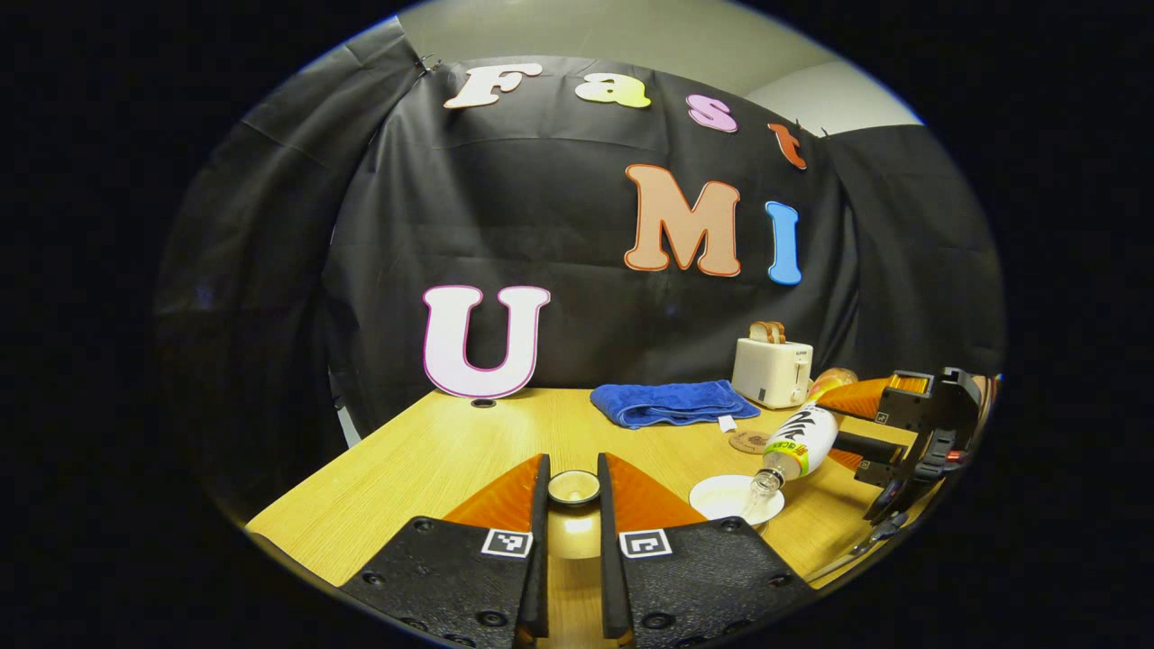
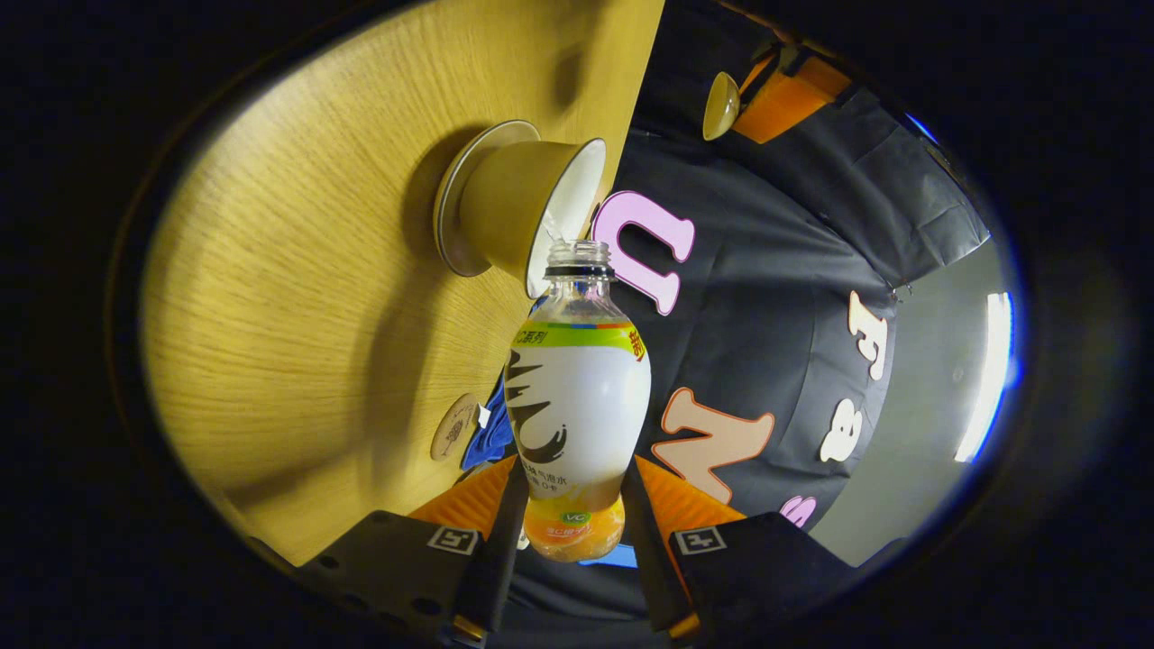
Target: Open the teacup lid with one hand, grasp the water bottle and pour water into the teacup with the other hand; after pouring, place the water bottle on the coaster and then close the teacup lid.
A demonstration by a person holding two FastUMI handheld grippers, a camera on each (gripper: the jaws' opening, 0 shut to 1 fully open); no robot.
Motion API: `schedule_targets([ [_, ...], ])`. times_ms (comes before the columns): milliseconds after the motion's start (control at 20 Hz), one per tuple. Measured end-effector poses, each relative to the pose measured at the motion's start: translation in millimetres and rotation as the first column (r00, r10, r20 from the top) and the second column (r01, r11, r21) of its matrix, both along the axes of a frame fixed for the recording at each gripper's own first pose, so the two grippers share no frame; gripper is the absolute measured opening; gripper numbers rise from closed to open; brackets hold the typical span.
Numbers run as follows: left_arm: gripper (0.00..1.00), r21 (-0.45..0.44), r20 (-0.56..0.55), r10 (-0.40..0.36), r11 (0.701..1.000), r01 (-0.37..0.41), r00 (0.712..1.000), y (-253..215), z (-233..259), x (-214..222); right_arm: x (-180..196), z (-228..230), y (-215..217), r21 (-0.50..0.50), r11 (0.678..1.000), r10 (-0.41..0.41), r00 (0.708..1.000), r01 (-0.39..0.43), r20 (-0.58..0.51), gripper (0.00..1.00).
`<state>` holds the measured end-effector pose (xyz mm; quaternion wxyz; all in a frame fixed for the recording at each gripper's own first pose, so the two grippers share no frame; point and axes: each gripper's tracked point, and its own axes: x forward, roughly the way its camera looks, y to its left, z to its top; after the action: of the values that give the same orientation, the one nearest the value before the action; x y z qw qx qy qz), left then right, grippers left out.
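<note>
Right gripper view showed the water bottle tipped forward with its uncapped mouth just at the rim of the teacup, which sat on its saucer on the wooden bench. The right claw was clenched on the water bottle, both orange fingers pressing its lower body. The round coaster lay on the bench near the bottle's side, with a blue towel just beyond it. In the left gripper view, the left claw was clenched on the teacup lid, held above the bench and well apart from the cup; the bottle slanted down toward the cup's white opening. Farther back stood a white toaster with toast in it, beside the folded towel.
</note>
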<state>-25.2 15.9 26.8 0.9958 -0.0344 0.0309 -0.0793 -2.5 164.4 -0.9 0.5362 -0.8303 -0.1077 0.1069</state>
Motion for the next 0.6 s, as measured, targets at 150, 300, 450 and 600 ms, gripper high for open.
schedule_targets([
  [150, 0.2, -0.001, -0.006, -0.008, 1.0, 0.008, 1.0, -3.7, -2.1, -0.5, -3.4, 0.1, 4.3, -0.042, 0.999, 0.016, 1.0, -0.015, 0.017, 0.63],
  [300, 0.2, -0.009, -0.008, -0.014, 1.0, 0.014, 1.0, -6.1, -1.9, -0.1, -2.2, 6.1, 5.8, -0.088, 0.996, 0.02, 0.999, -0.017, 0.038, 0.63],
  [450, 0.2, -0.019, -0.016, -0.021, 1.0, 0.021, 1.0, -9.0, -4.4, -0.7, 1.1, 6.6, 5.3, -0.102, 0.995, 0.019, 0.999, -0.015, 0.032, 0.63],
  [600, 0.2, -0.012, -0.015, -0.023, 1.0, 0.023, 1.0, -10.7, -3.4, -1.9, 4.5, 3.3, -2.1, -0.051, 0.998, -0.025, 1.0, 0.025, -0.012, 0.63],
])
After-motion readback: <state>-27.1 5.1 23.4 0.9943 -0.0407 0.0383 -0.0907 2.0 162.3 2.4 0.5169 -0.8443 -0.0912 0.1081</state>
